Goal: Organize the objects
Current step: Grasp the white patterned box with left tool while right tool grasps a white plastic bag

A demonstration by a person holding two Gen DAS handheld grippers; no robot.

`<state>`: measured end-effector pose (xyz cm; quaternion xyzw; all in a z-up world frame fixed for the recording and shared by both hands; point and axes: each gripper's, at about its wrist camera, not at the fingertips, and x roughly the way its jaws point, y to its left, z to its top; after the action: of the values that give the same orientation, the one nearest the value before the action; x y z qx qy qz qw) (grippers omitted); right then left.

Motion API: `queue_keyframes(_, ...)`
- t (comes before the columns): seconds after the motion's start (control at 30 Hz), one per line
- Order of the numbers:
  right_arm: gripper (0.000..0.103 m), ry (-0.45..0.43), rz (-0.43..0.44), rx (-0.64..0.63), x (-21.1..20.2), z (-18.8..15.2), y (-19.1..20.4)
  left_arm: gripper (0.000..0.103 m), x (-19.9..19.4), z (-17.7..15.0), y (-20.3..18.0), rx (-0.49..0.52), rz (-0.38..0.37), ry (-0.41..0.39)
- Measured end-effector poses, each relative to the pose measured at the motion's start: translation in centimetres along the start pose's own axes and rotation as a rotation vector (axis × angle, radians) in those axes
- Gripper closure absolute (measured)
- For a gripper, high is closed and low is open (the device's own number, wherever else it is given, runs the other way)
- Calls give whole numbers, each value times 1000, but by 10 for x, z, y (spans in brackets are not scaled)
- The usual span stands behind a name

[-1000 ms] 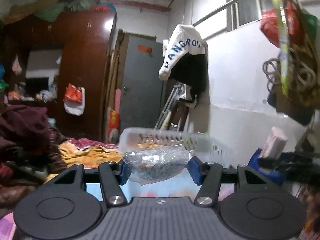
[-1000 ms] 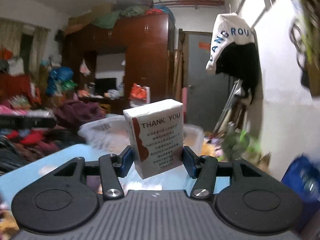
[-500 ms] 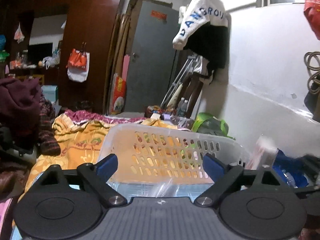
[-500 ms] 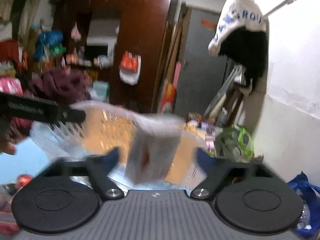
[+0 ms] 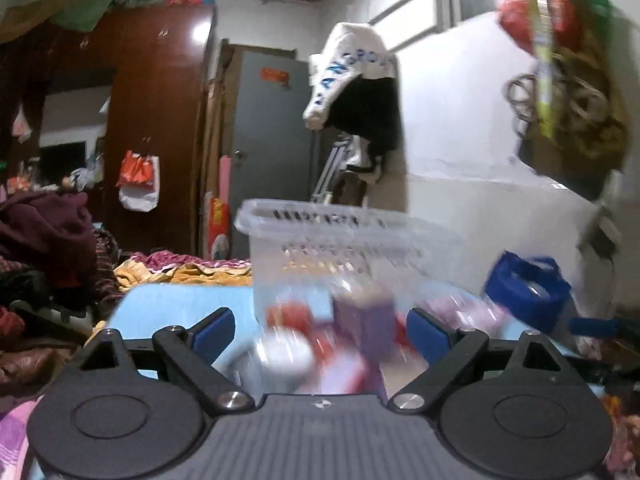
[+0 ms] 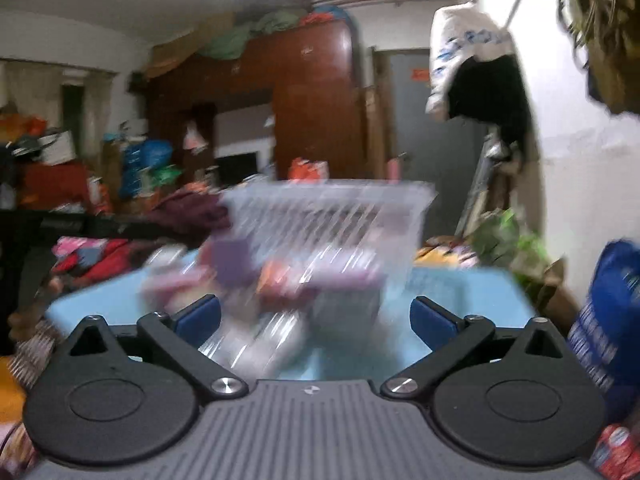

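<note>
A clear perforated plastic basket [image 5: 340, 236] stands on a light blue table [image 5: 168, 308]; it also shows in the right wrist view [image 6: 332, 220]. Blurred items lie in front of it: a purple box [image 5: 364, 320], a white round item [image 5: 286, 354] and red packets [image 5: 288, 314]. My left gripper [image 5: 320, 332] is open and empty, just short of these items. My right gripper [image 6: 316, 316] is open and empty, facing the blurred purple and orange items [image 6: 280, 280] before the basket. Both views are motion-blurred.
A blue bag [image 5: 528, 288] sits at the table's right; it also shows in the right wrist view [image 6: 608, 320]. Piled clothes [image 5: 44, 240] lie to the left. A white wall [image 5: 480, 160] runs along the right, a wardrobe [image 5: 152, 120] behind.
Both grippers opened: the left let go of the clear plastic bag, the right let go of the white "THANK YOU" box. Both then drew back and lower, toward the items before the basket.
</note>
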<state>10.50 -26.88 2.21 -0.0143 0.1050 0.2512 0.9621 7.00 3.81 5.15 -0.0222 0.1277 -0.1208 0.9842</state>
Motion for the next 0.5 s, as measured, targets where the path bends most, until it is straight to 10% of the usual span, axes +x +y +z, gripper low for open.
queue_keyframes(0.17,32,21,46,5,0,-16,7,8,-20,-30,-12,25,14,-1)
queue_keyframes(0.5,36,29,0,77,-5,-16,-17,9,-15,-57,-65,100,-148,81)
